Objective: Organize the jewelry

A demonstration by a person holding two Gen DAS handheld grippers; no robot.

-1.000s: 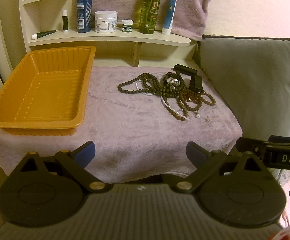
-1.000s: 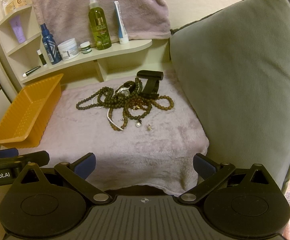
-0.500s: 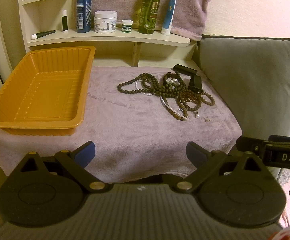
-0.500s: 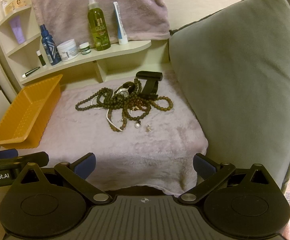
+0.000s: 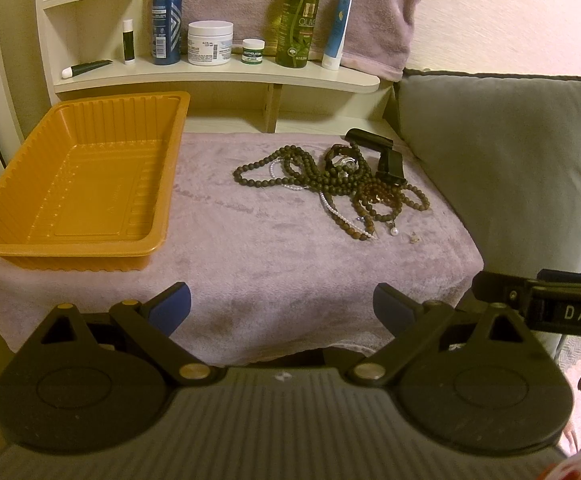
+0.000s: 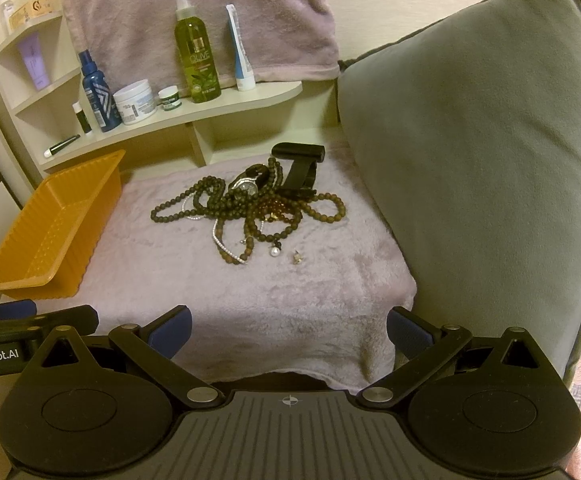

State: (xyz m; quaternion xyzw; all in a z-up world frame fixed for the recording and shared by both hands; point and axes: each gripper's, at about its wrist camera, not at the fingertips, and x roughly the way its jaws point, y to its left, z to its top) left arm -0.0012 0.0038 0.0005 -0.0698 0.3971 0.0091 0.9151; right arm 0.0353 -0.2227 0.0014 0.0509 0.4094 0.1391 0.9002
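Left wrist view: the left gripper (image 5: 282, 306) has its blue-padded jaws spread wide with nothing between them, hanging at the near edge of a mauve plush cloth (image 5: 258, 240). The right gripper (image 6: 289, 330) is likewise wide apart and empty, held at the same near edge just to the right of its partner; its side shows at the right border of the left view, and the left one's side shows at the left border of the right view.

Ahead and to the left of the left gripper sits an orange tray (image 5: 166, 184), ribbed and with nothing in it. Ahead and to the right, well apart from both pairs of fingers, lies the jewelry heap (image 6: 246, 204): dark bead strands tangled with a thin white bead strand (image 6: 216, 236), a wristwatch (image 6: 248, 185) on top and a black clip-like piece (image 6: 300, 160) at the far side. On the side of the heap nearest the grippers lie a pearl drop (image 6: 275, 251) and, just apart from it, a small earring (image 6: 297, 257).

To the right of the cloth leans a grey cushion (image 6: 470, 160). Beyond everything, a cream shelf (image 5: 218, 76) carries bottles, jars and tubes, with a towel behind them.
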